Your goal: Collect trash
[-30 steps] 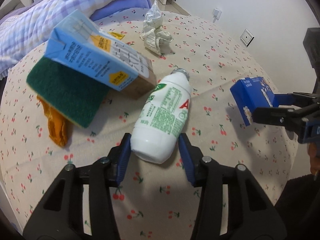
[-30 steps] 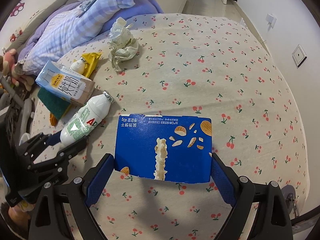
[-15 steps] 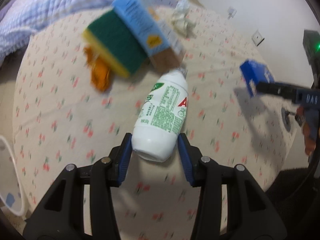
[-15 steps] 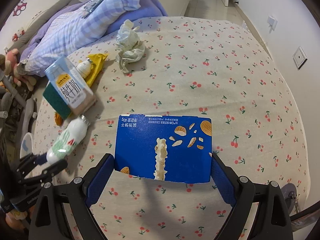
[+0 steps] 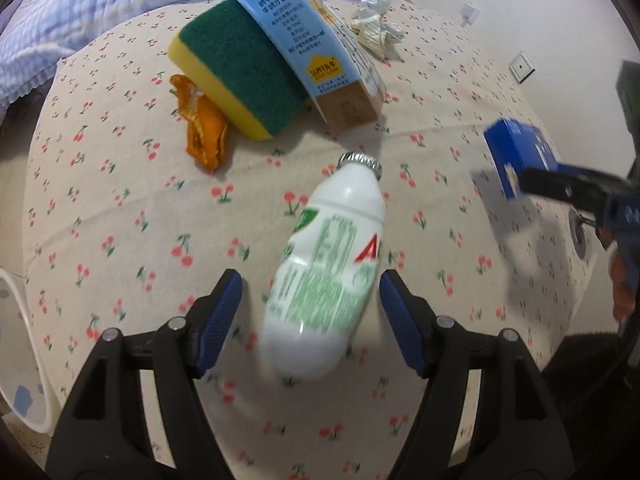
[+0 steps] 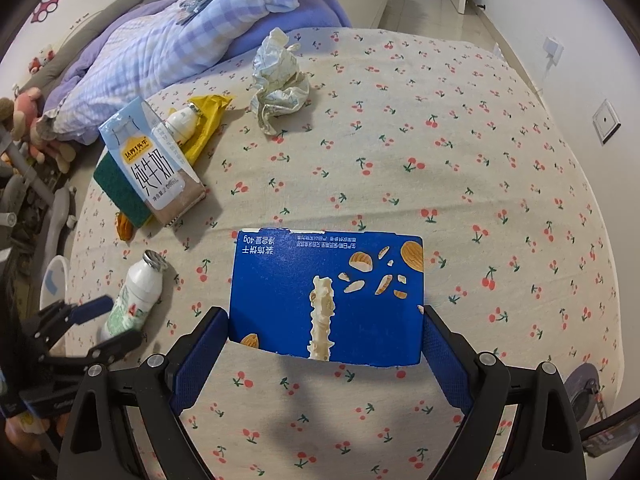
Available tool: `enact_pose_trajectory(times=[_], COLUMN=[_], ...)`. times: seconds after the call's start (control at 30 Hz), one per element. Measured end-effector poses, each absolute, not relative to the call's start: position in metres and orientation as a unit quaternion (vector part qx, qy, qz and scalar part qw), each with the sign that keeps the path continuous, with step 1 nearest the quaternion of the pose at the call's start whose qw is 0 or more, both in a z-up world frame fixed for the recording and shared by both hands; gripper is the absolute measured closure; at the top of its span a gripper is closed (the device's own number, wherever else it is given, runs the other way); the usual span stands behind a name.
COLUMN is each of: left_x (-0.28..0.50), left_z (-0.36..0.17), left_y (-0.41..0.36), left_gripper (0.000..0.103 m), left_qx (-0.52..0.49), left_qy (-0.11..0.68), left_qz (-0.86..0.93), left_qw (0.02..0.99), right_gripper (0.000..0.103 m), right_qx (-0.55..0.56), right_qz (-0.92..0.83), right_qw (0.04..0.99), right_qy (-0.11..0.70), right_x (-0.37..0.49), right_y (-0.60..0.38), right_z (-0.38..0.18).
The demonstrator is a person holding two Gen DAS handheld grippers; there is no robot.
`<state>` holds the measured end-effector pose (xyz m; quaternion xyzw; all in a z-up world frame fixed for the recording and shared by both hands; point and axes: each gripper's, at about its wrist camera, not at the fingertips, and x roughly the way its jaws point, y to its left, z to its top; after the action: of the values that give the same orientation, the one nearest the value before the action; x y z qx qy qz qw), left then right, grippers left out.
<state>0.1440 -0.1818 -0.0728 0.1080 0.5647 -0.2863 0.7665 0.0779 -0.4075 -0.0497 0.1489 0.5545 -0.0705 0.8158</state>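
A: L gripper (image 5: 310,300)?
B: Jaws spread apart; white bottle (image 5: 326,280) sits between the pads w/ a gap on each side — blurred, so contact can't be told; foil cap points away from the camera.

A: R gripper (image 6: 324,340)?
B: Clamped on the blue snack box (image 6: 326,296), both pads against its side edges, box clear of the cloth.

A: Surface, room?
B: Cherry-print cloth (image 6: 440,140); milk carton (image 6: 154,168) leaning on a green-yellow sponge (image 5: 240,64), orange wrapper (image 5: 204,136) beside it; crumpled paper (image 6: 280,80) farther back; small bottle (image 6: 182,124) on a yellow wrapper (image 6: 208,120); lilac check quilt (image 6: 168,52) behind — white wall w/ sockets at right.
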Motion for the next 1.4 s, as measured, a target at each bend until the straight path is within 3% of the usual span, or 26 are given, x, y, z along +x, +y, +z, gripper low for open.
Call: enact_pose_trajectory(times=[0.03,0.1,0.93,1.4], left_x=[0.144,0.145,0.149,0.155], left_z=[-0.074,-0.073,-0.019,-0.026], left_y=[-0.183,-0.186,-0.012,0.115], left_gripper=[0.032,0.051,0.052,0.052], left_qx=[0.11,0.116,0.001,-0.068], left_qy=[0.565,0.555,0.54,0.535], left_qz=[-0.284,-0.279,-0.174,-0.07], left_qw=[0.767,0.775,0.823,0.839], right_gripper=[0.009,0.009,0.009,0.009], right_qx=[0.148,0.144,0.077,0.054], right_qz=[-0.071,-0.072,0.024,0.073], right_qw=[0.815,0.814,0.828,0.825], right_qy=[0.556,0.558,0.555,0.557], right_x=[0.078,0.078,0.123,0.153], right_y=[-0.407,-0.404,-0.251,-0.161], right_z=[-0.051,-0.052,-0.03,-0.035])
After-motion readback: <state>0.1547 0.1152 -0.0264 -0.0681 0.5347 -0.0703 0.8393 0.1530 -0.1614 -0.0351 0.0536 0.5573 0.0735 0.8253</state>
